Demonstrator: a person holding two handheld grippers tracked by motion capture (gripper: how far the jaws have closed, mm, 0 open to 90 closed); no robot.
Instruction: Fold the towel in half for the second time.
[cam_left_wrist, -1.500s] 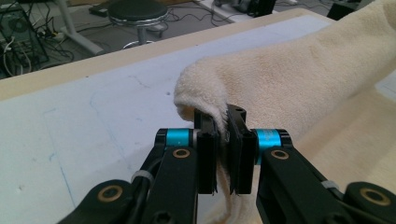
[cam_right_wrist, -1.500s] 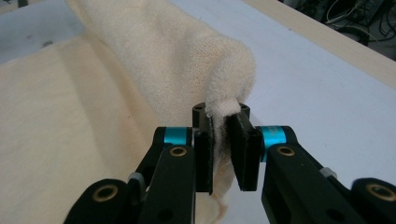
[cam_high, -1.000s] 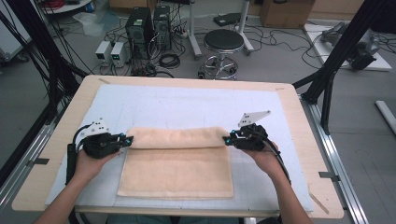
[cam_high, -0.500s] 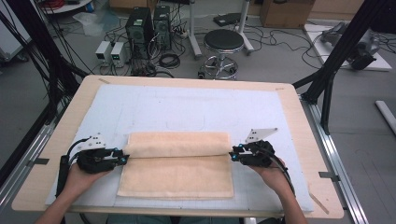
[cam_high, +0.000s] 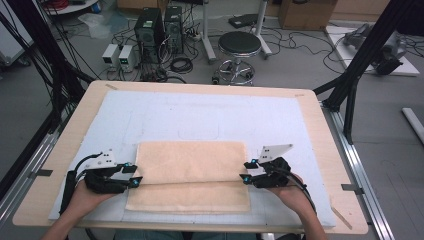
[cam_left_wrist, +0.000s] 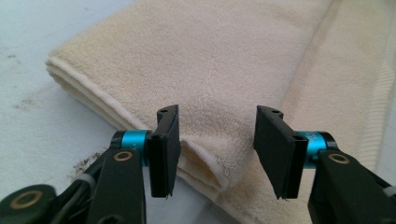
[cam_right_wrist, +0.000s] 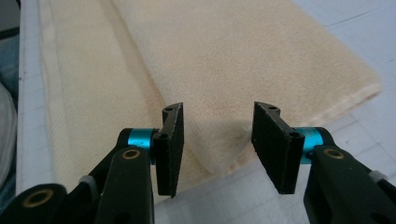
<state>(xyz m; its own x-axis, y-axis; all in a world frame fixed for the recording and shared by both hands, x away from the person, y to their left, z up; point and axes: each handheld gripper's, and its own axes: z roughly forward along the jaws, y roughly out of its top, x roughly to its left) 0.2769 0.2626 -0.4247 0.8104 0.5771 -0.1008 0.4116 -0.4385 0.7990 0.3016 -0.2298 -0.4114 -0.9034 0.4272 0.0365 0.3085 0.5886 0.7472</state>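
Note:
A cream towel (cam_high: 190, 170) lies folded on the white mat, its upper layer drawn toward the near edge so a strip of the lower layer shows in front. My left gripper (cam_high: 135, 174) sits at the towel's left end and my right gripper (cam_high: 246, 171) at its right end. In the left gripper view the left gripper (cam_left_wrist: 217, 140) has just been opening; the towel's (cam_left_wrist: 224, 70) folded corner lies between the pads, untouched. The right gripper (cam_right_wrist: 217, 140) has likewise been opening, with the towel's (cam_right_wrist: 233, 56) corner loose between its pads.
The white mat (cam_high: 200, 115) covers most of the wooden table (cam_high: 320, 120). Black frame posts (cam_high: 365, 55) rise at both sides. Beyond the far edge stand a stool (cam_high: 240, 45) and computer cases (cam_high: 155, 25) on the floor.
Both hands have come toward the near edge, carrying the towel's folded layer with them. Both sets of jaws have parted and let the towel go.

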